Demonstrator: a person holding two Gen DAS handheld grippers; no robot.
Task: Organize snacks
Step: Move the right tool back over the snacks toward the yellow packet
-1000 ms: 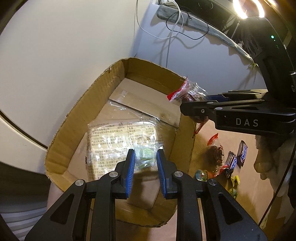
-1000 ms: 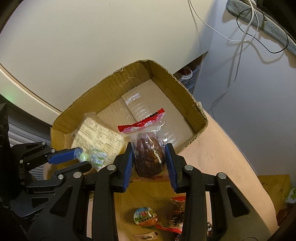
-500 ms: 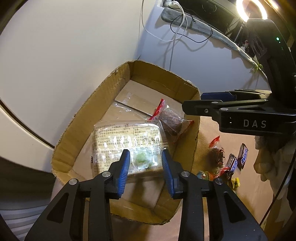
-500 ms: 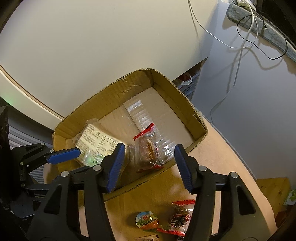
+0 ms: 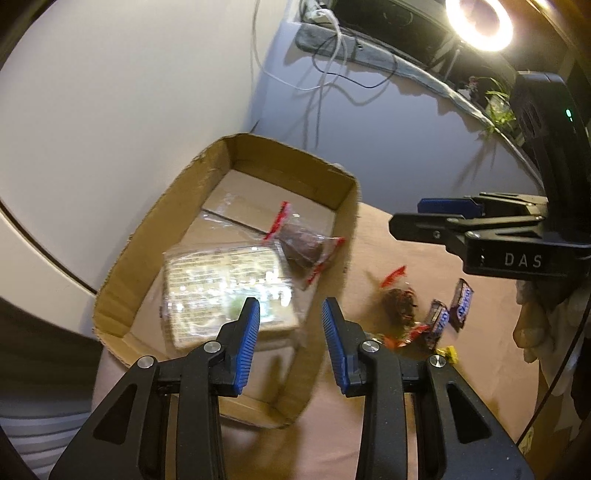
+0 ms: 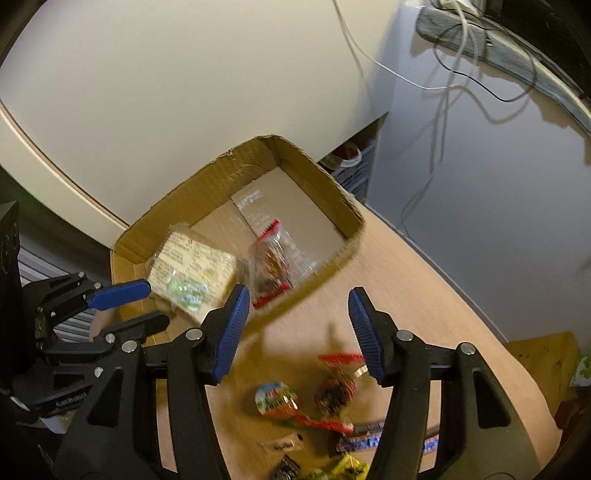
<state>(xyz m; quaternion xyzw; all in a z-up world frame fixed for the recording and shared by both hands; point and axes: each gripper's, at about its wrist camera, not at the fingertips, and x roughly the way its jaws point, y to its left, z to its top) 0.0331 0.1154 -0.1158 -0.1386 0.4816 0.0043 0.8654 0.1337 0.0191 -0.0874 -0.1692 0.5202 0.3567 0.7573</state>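
Two snacks lie in the cardboard box (image 5: pixel 155 236) at this moment: a large clear cracker pack (image 5: pixel 225 291) printed with text, and beside it a red-edged clear pouch (image 5: pixel 303 245) holding something dark brown, resting against the box's right wall. A small green-wrapped candy (image 6: pixel 183 290) sits on top of the cracker pack.

Both tools hang empty above the scene. The left tool (image 5: pixel 290 334) stands over the box's near end, its blue pads parted with nothing between them; its jaws have just been opening. The right tool (image 6: pixel 295 328), over the surface (image 6: pixel 424 295) just outside the box's near wall, has also just been opening and is spread wider, likewise holding nothing.

By the look of it, a drop-off is done and the next pick-up is due. More snacks wait on the tan surface to the right of the box: a second red-topped pouch (image 6: pixel 334 391), a round foil-lidded cup (image 6: pixel 275 398), Snickers bars (image 5: pixel 461 304) and small yellow-wrapped sweets (image 5: pixel 448 352). The next move probably calls for lowering the right tool onto one of these, most likely the pouch or cup nearest its pads.

Items in the pile overlap, so a clean single grasp may be awkward. White and black cables (image 5: pixel 325 62) hang down the wall behind, well clear, and a ring light (image 5: pixel 478 20) glares at top right.
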